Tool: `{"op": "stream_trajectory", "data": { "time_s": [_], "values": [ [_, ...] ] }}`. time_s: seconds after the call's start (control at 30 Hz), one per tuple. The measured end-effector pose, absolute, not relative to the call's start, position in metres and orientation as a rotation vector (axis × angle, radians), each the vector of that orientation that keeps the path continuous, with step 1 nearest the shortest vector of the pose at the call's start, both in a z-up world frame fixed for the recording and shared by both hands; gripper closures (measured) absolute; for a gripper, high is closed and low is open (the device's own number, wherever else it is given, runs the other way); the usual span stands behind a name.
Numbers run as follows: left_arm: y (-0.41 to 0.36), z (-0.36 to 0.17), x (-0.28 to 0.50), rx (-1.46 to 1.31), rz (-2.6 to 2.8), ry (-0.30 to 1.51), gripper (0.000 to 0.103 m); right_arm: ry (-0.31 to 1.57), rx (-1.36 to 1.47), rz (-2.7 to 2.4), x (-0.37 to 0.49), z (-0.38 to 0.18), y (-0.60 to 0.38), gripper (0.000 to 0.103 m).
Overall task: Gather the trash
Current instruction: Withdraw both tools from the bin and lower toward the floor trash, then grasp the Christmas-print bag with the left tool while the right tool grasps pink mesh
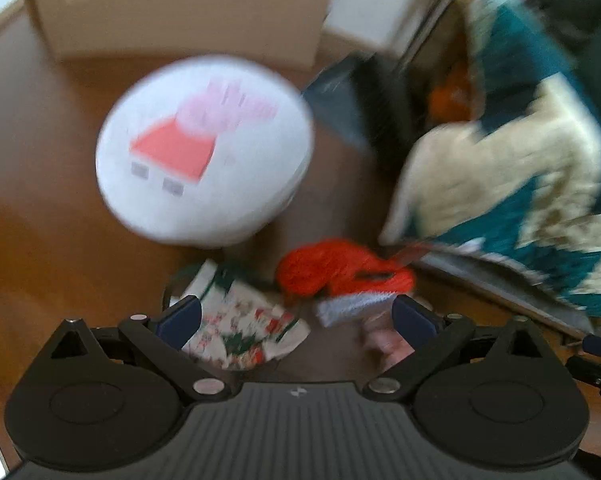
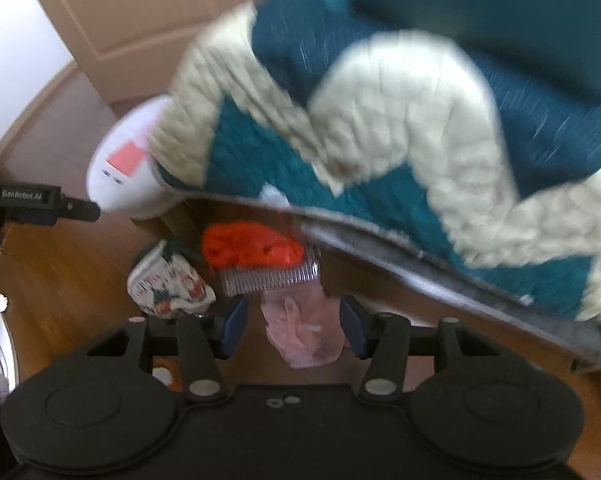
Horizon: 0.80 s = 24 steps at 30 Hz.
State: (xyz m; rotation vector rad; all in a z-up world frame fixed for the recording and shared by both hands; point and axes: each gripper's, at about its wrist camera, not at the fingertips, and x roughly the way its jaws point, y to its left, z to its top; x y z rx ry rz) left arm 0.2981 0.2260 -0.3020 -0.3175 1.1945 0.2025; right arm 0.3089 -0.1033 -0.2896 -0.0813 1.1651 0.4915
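Approach step. Right gripper (image 2: 293,330) half open, empty, straddled pink plastic bag (image 2: 304,334) on floor; red mesh bag (image 2: 252,244) at 12 o'clock. Left gripper (image 1: 296,320) wide, empty. Next, judged: descend, pinch.

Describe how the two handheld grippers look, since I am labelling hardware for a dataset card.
Both are matte black. The left gripper has dark blue finger pads, angled black linkage arms with silver pivot pins, two round discs, and a ribbed body bearing a small white logo. The right gripper matches, with blue pads. Seen from the right wrist view, the left one's side reads "GenRobot.AI".
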Motion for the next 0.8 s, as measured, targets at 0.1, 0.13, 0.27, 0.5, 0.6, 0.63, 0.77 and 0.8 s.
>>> {"op": "stream_trajectory", "data": {
  "time_s": [0.1,0.13,0.27,0.5,0.6,0.63,0.77,0.8],
  "values": [
    [0.242,-0.344,0.3,-0.37,0.263,1.261,0.001,1.223,-0.087,0.458,0.32,-0.326,-0.096,0.052],
    [0.245,-0.354,0.302,-0.386,0.277,1.276,0.001,1.245,-0.084,0.437,0.325,-0.337,-0.095,0.052],
    [0.265,-0.403,0.305,-0.473,0.33,1.344,0.001,1.325,-0.029,0.377,0.342,-0.376,-0.092,0.052],
    [0.29,-0.479,0.299,-0.67,0.416,1.441,0.001,1.469,0.091,0.278,0.363,-0.44,-0.089,0.052],
    [0.292,-0.505,0.298,-0.717,0.435,1.475,0.002,1.503,0.115,0.248,0.364,-0.463,-0.087,0.052],
    [0.293,-0.511,0.297,-0.728,0.442,1.484,0.002,1.514,0.127,0.242,0.366,-0.469,-0.086,0.052],
    [0.297,-0.533,0.297,-0.772,0.465,1.494,0.002,1.548,0.173,0.23,0.371,-0.492,-0.087,0.052],
    [0.298,-0.537,0.297,-0.78,0.468,1.494,0.004,1.551,0.177,0.227,0.372,-0.496,-0.087,0.052]
  ]
}}
